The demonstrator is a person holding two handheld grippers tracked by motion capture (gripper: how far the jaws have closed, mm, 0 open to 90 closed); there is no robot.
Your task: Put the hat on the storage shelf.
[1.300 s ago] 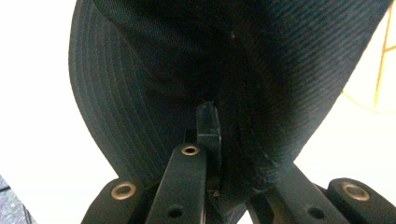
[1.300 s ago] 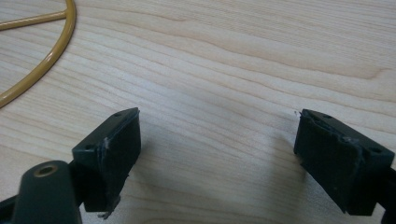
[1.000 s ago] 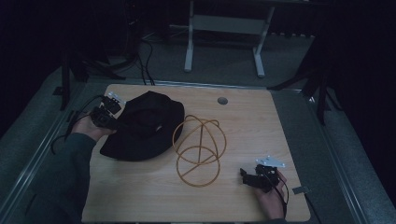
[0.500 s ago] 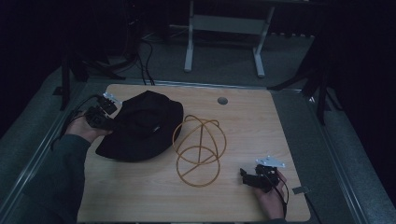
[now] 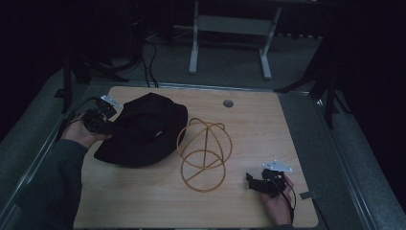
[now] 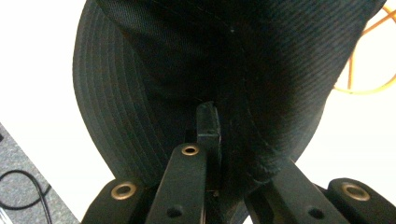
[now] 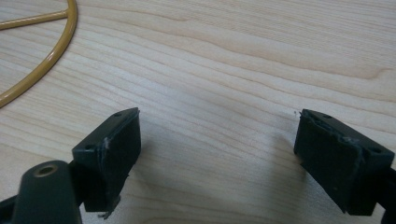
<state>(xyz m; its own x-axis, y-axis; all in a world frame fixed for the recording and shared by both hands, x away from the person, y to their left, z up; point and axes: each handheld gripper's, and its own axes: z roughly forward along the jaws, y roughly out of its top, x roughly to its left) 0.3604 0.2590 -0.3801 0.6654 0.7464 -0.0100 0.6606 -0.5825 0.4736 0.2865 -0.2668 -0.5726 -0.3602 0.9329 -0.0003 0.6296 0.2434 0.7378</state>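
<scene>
High view: left tool pinches the black hat's brim. Beyond the hat lies a yellow wire frame; past it, right tool gapes wide, empty, on the tabletop.

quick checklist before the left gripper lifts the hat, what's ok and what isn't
1. Left gripper shut on the black bucket hat: ok; its jaws pinch the brim fabric in the left gripper view.
2. How deep the pinch goes: cannot tell; fabric hides one jaw.
3. Hat apart from the yellow wire stand: cannot tell; in the high view the brim's edge lies right beside the wire.
4. Right gripper free: ok; jaws wide apart over the bare wooden table, holding nothing.
5. Right gripper out of the hat's way: ok; it sits near the table's front right corner in the high view.
</scene>
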